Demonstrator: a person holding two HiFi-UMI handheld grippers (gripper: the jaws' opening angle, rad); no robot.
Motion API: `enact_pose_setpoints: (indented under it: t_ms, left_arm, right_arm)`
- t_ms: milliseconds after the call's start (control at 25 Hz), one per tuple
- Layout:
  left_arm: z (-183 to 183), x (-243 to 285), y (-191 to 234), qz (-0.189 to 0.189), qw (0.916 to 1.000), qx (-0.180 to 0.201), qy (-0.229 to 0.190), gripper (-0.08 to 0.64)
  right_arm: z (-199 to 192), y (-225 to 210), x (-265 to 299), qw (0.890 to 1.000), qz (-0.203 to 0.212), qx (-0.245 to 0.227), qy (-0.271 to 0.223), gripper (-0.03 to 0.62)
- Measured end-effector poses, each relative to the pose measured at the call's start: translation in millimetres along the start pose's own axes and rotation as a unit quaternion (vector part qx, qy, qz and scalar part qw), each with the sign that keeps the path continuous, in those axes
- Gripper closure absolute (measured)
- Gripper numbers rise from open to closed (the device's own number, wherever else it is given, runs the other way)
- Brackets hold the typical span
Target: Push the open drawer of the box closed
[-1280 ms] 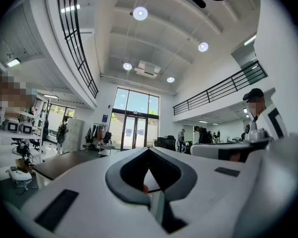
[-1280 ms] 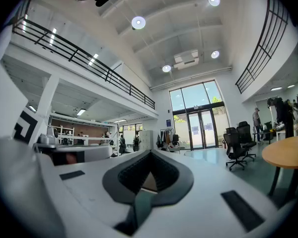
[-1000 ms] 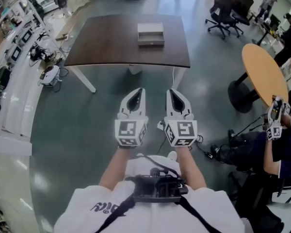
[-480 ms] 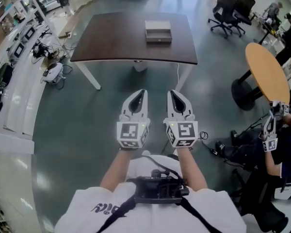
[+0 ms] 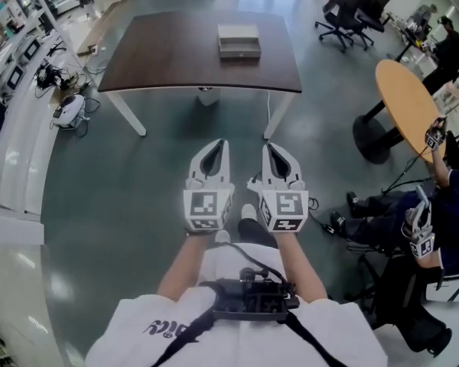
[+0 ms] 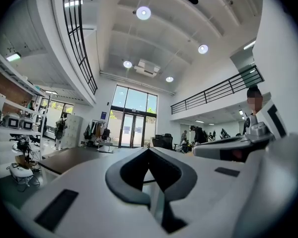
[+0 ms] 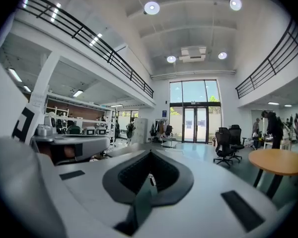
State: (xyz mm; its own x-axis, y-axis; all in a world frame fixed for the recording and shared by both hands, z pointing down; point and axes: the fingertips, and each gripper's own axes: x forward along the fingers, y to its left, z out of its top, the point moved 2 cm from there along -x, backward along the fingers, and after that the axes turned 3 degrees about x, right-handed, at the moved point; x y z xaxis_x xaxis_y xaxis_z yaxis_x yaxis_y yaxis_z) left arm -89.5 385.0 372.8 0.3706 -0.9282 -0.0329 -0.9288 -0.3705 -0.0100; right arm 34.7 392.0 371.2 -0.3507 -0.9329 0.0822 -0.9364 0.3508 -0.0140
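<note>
Along the left wall run the workbenches [image 5: 19,121], cluttered with gear. The dark table [image 5: 161,60] stands well ahead of the person, and the box [image 5: 239,40] sits toward its far side. Its drawer seems to jut out toward the near edge, though it is small from here. Nothing touches it yet.

The left gripper [image 5: 219,143] hangs over bare floor in front of the person's waist, its jaws closed tip to tip on nothing. Just beside it, the right gripper [image 5: 270,145] looks the same, jaws together and empty. Further right stands a round wooden table [image 5: 413,113], with a seated person [image 5: 451,205] at the edge.

I'd say the job in hand is simply getting there. It would pay to walk up square to the drawer front and keep one claw closed as a blunt tip. That tip should press the middle of the drawer face and push straight along the slide. The box looks light and may skid, so the other claw could brace it from behind.
</note>
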Motion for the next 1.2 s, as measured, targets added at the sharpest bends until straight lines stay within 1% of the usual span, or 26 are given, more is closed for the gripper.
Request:
enact_pose_setpoints:
  t_ms: [80,200,320,360,480,560,680,800,880,960,1120,1200]
  left_arm:
    - [0.4,4.7,0.8,0.009,0.9998,0.014,-0.006,0.549]
    - [-4.3,17.7,3.9,0.022,0.9994,0.027,-0.002,0.549]
    - [-7.9,38.7,11.2,0.032,0.9990,0.031,0.008,0.549]
    - [-8.2,46.1,15.7,0.037,0.9988,0.032,0.010,0.549]
    - [-4.4,75.1,27.6,0.040,0.9982,0.044,0.009,0.549]
    - [1.5,102.7,30.8,0.035,0.9981,0.050,0.006,0.549]
    - [10.0,146.1,31.9,0.040,0.9980,0.048,-0.005,0.549]
    - [18.4,183.6,28.0,0.043,0.9981,0.039,-0.023,0.549]
    - [21.0,202.7,25.9,0.042,0.9980,0.040,-0.024,0.550]
    - [14.0,217.4,22.2,0.040,0.9983,0.041,-0.011,0.550]
    - [-16.6,241.7,20.4,0.038,0.9984,0.031,0.027,0.549]
    - [-28.3,252.8,21.5,0.032,0.9977,0.039,0.046,0.549]
  right_arm:
    - [-2.3,-5.0,4.8,1.000,-0.001,0.010,0.002,0.589]
    - [-8.1,-11.9,21.4,1.000,0.009,0.021,0.003,0.589]
    - [-8.6,-22.9,49.6,0.998,0.032,0.062,-0.003,0.589]
    - [-7.5,-26.2,59.7,0.997,0.038,0.069,-0.006,0.589]
    - [0.1,-42.9,90.5,0.997,0.038,0.061,-0.016,0.589]
    - [9.1,-65.2,114.8,0.998,0.030,0.053,-0.022,0.589]
    - [20.3,-102.0,152.5,0.999,0.025,0.032,-0.016,0.589]
    - [29.0,-125.7,178.3,0.998,0.051,0.035,-0.021,0.589]
    - [30.1,-132.7,188.7,0.997,0.062,0.034,-0.022,0.589]
    - [22.4,-138.3,196.7,0.997,0.065,0.034,-0.017,0.589]
    - [-0.3,-151.6,218.4,0.997,0.065,0.041,0.003,0.589]
    - [-6.0,-158.8,229.8,0.997,0.064,0.044,0.011,0.589]
